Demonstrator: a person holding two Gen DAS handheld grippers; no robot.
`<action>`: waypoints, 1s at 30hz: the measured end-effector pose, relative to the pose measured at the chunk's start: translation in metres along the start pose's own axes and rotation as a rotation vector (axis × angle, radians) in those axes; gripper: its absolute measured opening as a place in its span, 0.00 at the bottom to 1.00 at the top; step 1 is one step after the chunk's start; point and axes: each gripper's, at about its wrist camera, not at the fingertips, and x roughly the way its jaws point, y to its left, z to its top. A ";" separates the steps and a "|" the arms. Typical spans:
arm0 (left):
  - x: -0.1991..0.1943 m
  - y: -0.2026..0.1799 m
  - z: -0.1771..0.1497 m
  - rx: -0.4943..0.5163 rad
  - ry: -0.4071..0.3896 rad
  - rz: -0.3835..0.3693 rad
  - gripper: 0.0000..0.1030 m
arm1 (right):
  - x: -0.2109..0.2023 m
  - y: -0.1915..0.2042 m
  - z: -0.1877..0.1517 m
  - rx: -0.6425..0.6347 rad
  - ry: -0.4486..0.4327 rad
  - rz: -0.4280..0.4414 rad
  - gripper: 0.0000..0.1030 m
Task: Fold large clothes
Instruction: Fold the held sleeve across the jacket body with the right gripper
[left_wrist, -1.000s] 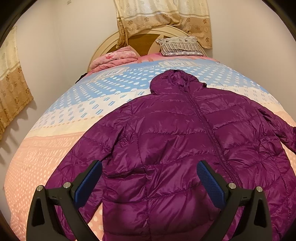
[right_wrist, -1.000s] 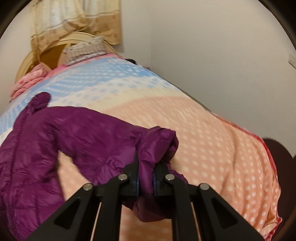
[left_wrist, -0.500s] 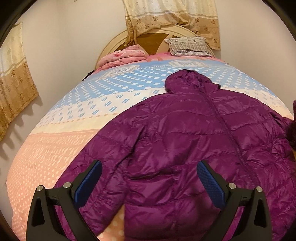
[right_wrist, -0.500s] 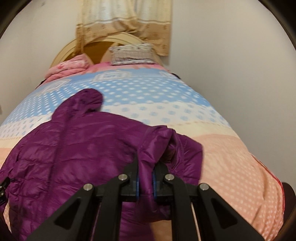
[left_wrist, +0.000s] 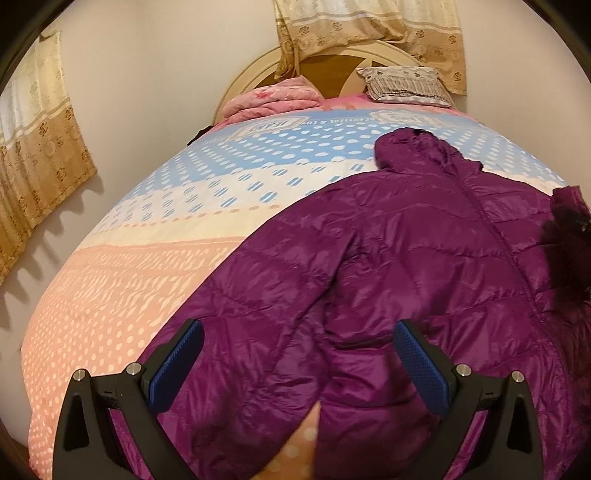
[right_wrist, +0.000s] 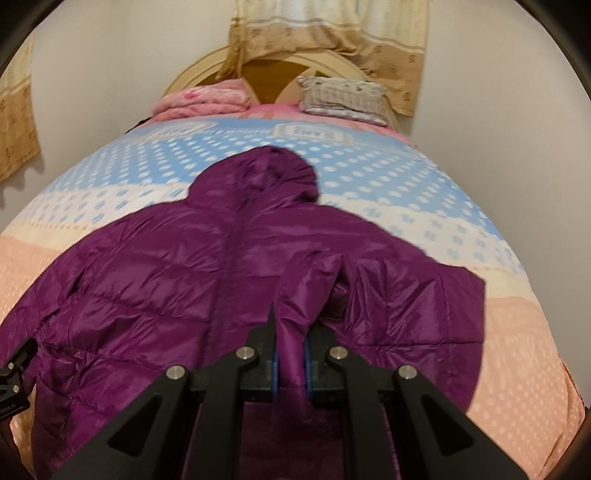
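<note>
The right hand-held gripper (right_wrist: 291, 354) is clamped on a fold of the purple jacket's sleeve (right_wrist: 299, 295), its blue pads (right_wrist: 274, 363) pressed against the shiny fabric on both sides. The sleeve is lifted and doubled over the jacket's front. The left hand-held gripper (left_wrist: 295, 363) hangs above the jacket's other sleeve (left_wrist: 236, 354) with its jaws wide apart and nothing between them. The jacket (left_wrist: 424, 266) lies face up and spread on the bed (left_wrist: 147, 258), zip closed, hood (right_wrist: 266, 173) pointing toward the headboard (right_wrist: 269, 74). The bedspread is dotted, peach near the foot and blue farther up. At the head lie a folded pink blanket (left_wrist: 273, 99) and a striped pillow (left_wrist: 404, 86), with a curtain (left_wrist: 369, 29) hanging behind them.
</note>
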 end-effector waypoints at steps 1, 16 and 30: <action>0.000 0.002 -0.001 -0.004 0.001 0.005 0.99 | 0.003 0.004 -0.001 -0.004 0.005 0.005 0.13; -0.015 0.005 0.001 0.015 -0.003 0.061 0.99 | 0.000 0.044 -0.012 -0.042 0.028 0.095 0.65; -0.062 -0.021 0.015 0.043 -0.074 0.071 0.99 | -0.063 0.017 -0.025 -0.089 -0.047 0.027 0.72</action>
